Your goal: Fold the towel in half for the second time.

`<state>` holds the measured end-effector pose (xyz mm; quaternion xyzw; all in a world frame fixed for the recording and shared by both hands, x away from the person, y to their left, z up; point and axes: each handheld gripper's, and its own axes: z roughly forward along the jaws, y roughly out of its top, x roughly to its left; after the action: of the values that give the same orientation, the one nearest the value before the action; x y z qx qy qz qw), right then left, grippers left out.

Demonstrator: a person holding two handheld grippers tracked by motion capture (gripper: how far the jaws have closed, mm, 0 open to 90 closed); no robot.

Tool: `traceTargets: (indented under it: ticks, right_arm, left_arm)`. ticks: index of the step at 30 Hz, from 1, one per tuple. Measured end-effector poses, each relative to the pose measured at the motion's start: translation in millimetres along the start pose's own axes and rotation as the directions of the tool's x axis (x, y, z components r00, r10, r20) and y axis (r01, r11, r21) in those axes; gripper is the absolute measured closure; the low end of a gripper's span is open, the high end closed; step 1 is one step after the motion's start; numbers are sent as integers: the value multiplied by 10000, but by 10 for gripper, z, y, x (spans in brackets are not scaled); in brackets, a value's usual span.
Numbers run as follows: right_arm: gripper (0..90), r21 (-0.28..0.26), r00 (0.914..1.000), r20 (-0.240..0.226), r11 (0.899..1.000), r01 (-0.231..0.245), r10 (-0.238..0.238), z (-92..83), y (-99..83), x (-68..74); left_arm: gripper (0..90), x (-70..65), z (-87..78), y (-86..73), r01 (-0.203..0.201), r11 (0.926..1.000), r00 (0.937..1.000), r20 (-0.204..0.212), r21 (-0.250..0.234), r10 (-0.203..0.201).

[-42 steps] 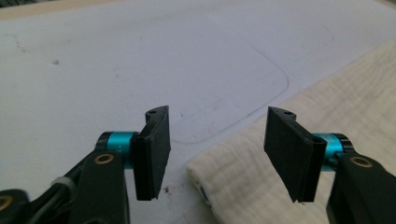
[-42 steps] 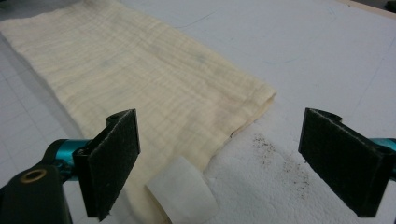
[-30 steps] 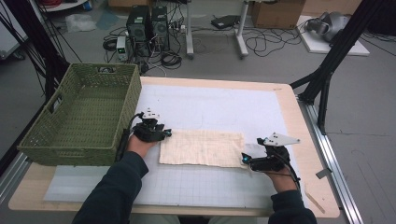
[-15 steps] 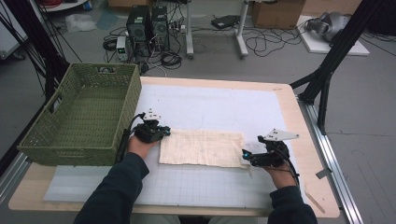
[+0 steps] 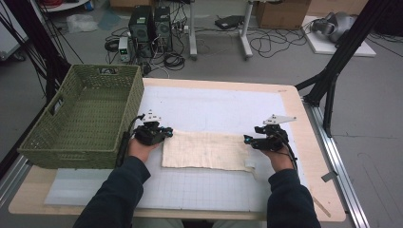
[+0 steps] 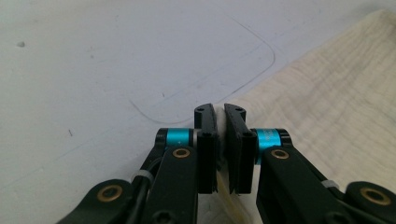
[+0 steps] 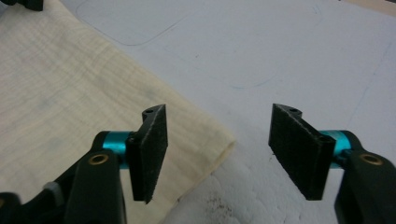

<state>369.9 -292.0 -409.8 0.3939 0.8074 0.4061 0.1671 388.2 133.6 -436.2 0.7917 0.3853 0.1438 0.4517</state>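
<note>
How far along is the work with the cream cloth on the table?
Done: the cream woven cloth lies flat on the white mat, and the left claw is shut on its corner. In hand: the right claw has just been closing, with the cloth's other corner between its pads but not yet pinched. Left: gripping that corner and probably lifting or folding the cloth. The green wicker basket holds no cloth.
</note>
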Motion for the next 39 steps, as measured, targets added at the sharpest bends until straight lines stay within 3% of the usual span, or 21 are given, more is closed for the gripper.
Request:
traceTargets:
  ticks: [5,12,14,17,21,25,30,33,39]
  right_arm:
    - [533,602,9985,-74,9967,554,-550,150,87,18]
    - [555,1167,9982,-196,9914,586,-567,401,41,-8]
    - [651,1554,9969,-446,9853,703,-641,461,10,-16]
    - [849,1602,9946,-726,9834,855,-746,442,5,-22]
    - [869,1694,9941,-676,9809,953,-849,396,-1,-34]
    - [870,1315,9946,31,9860,1029,-1042,293,23,-64]
    - [869,604,9865,890,9894,1323,-1374,174,71,-62]
    - [867,206,9807,973,9855,1686,-1698,123,67,-24]
    - [866,-360,9796,641,9805,1932,-1907,1,-72,78]
  left_arm:
    - [833,-4,1,-2,112,9999,9999,70,-117,-112]
    - [833,-3,-6,-29,170,9998,9998,54,-113,-169]
    - [834,-7,-9,-39,194,9998,9998,53,-97,-194]
    - [836,-6,-6,-66,266,9996,9996,121,-101,-264]
    - [837,-20,-33,-50,412,9983,9988,270,-416,-401]
    - [840,-58,-45,-13,677,9932,9971,401,-943,-641]
    - [840,-84,-38,13,720,9857,9970,403,-1526,-666]
    - [839,-91,-71,10,535,9887,9975,529,-1401,-465]
    - [839,-164,-202,-30,501,9851,9969,684,-1648,-393]
